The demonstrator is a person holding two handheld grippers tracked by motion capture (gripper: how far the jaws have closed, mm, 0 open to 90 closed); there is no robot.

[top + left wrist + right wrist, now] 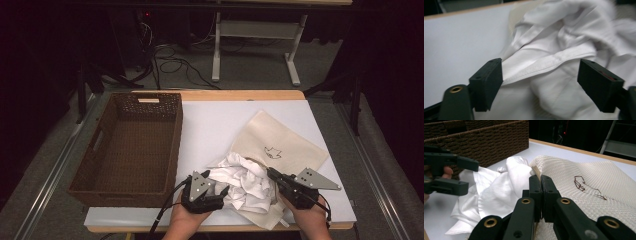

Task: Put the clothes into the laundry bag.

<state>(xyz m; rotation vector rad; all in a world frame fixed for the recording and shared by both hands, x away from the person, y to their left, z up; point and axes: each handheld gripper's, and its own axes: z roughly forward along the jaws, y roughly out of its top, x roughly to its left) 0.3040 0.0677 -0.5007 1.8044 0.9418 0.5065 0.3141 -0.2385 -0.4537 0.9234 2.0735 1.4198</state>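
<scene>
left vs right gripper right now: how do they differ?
Left gripper: jaws wide open, set around the white garment without pinching it. Right gripper: jaws shut on the rim of the cream bag, lifting its mouth. The left one sits nearer the wicker basket. Both are hand-held at the table's near edge, facing the pile.

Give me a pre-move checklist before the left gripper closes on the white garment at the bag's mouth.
1. Right gripper clamped on the rim of the cream woven cloth bag: ok, jaws shut on the edge.
2. Left gripper open: ok, jaws stand wide apart.
3. Crumpled white cloth garment lies between the left jaws: ok, a hemmed fold sits there.
4. Bag mouth held open: cannot tell, the garment covers it.
5. Garment partly inside the bag: cannot tell.
6. Brown wicker basket apart from the garment: ok, it stands off to the left on the white table top.
</scene>
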